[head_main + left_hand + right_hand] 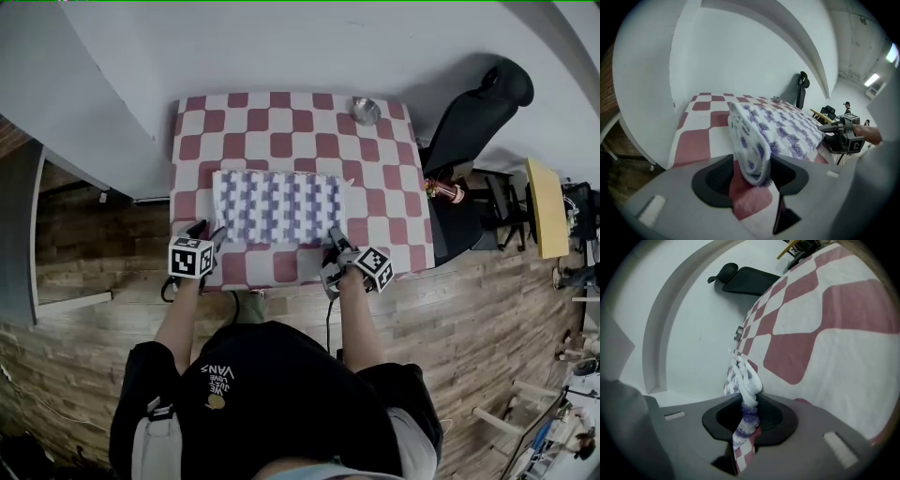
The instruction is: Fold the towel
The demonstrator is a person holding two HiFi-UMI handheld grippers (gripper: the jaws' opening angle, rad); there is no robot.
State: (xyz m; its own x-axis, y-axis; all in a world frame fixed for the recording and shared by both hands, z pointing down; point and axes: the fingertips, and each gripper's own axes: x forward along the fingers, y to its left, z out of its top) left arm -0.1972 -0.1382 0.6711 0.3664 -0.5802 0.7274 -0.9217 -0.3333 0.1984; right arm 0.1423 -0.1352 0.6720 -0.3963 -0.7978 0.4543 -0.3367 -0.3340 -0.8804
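The left claw (210, 234) is held spread at the near left corner of the towel (277, 206), whose rolled edge is seen between its jaws. One jaw lies against the fabric, while a gap of checked cover (696, 145) shows at the other, so the corner is judged not yet gripped.

Ahead of both claws, the purple-and-white towel is laid flat across the middle of the tabletop (281, 122).

The right claw (335, 246) is pressed together on the near right corner, with a twisted bunch of towel pinched between its pads. A strip of the checked cover appears to be caught just beneath it and could be dragged up if the corner is raised.

Both near corners are approached, it is judged, so that the near edge can be carried over to the far one.

Beyond the right claw, at the far right of the tabletop, a small metal bowl (365, 111) is seen well apart from the towel. Further right of that claw, a black office chair (478, 117) is parked beside the tabletop, outside the likely path of the fold.
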